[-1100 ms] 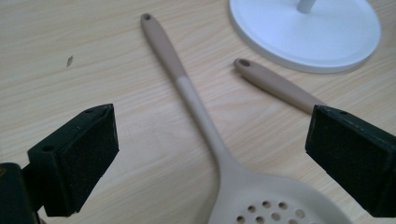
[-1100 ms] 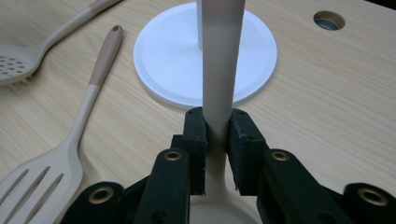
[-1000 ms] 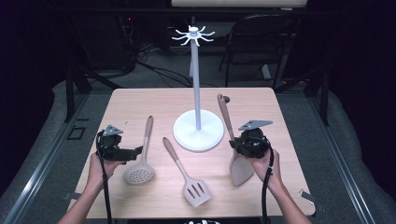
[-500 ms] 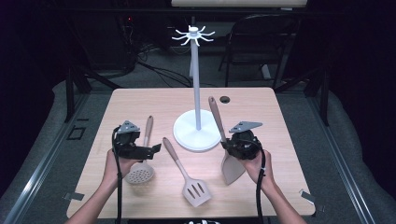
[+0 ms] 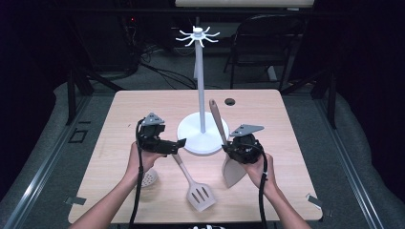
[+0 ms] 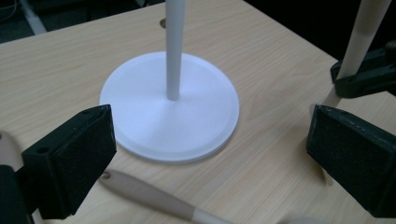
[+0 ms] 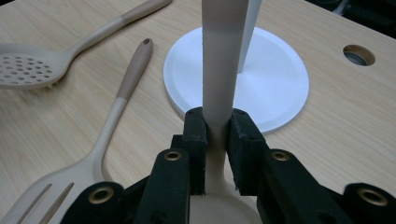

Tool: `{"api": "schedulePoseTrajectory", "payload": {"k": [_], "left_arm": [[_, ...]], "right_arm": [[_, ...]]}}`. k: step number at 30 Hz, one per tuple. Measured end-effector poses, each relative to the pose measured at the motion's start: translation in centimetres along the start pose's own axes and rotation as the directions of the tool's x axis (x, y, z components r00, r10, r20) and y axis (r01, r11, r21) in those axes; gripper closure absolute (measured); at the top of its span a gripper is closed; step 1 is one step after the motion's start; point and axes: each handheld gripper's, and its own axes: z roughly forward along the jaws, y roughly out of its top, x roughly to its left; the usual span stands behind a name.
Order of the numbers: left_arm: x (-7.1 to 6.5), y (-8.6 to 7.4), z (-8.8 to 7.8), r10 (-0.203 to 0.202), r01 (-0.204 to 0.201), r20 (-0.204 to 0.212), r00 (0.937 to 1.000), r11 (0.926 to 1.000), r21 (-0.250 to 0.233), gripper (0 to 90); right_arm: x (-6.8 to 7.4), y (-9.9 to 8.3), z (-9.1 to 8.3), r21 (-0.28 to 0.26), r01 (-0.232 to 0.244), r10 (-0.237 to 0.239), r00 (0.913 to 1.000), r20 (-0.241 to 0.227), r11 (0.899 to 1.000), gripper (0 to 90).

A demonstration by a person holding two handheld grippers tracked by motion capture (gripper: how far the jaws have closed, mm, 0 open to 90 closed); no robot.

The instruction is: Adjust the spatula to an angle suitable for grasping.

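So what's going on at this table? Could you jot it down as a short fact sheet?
Setting: wooden table
Centre: white hook stand on a round base
Right gripper: shut on the handle of a solid spatula, handle tilted up toward the stand
Left gripper: open, holding nothing, facing the stand's base
Lying on the table: slotted spatula, perforated skimmer

one white utensil stand (image 5: 202,131), three beige utensils: a turner (image 5: 230,164), a slotted spatula (image 5: 197,188), a skimmer (image 5: 148,177).

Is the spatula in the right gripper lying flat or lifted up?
Lifted and tilted. The right gripper clamps the spatula at its neck; the handle points up toward the white stand.
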Motion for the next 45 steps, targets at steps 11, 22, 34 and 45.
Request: {"api": "schedulePoseTrajectory", "payload": {"k": [11,22,34,45], "left_arm": [[-3.9,2.4,2.5,0.066,-0.064,0.076,0.9949,0.9975,-0.03,10.6],[-6.1,2.9,5.0,0.08,-0.072,0.166,0.9828,0.996,-0.053,25.8],[-6.9,2.7,5.6,0.066,-0.034,0.261,0.9631,0.9913,-0.127,66.1],[-7.4,2.6,5.7,0.09,-0.042,0.263,0.9607,0.9825,-0.182,77.2]], "right_arm": [[0.7,0.5,-0.1,-0.031,0.014,-0.013,0.9998,0.012,0.999,78.3],[0.9,0.6,-0.2,-0.041,0.015,-0.015,0.9998,0.012,0.999,78.2],[1.3,0.7,-0.2,-0.068,0.006,-0.006,0.9999,0.011,0.998,78.2],[1.4,0.6,-0.3,-0.107,-0.021,0.022,0.9997,0.011,0.994,77.7]]}}
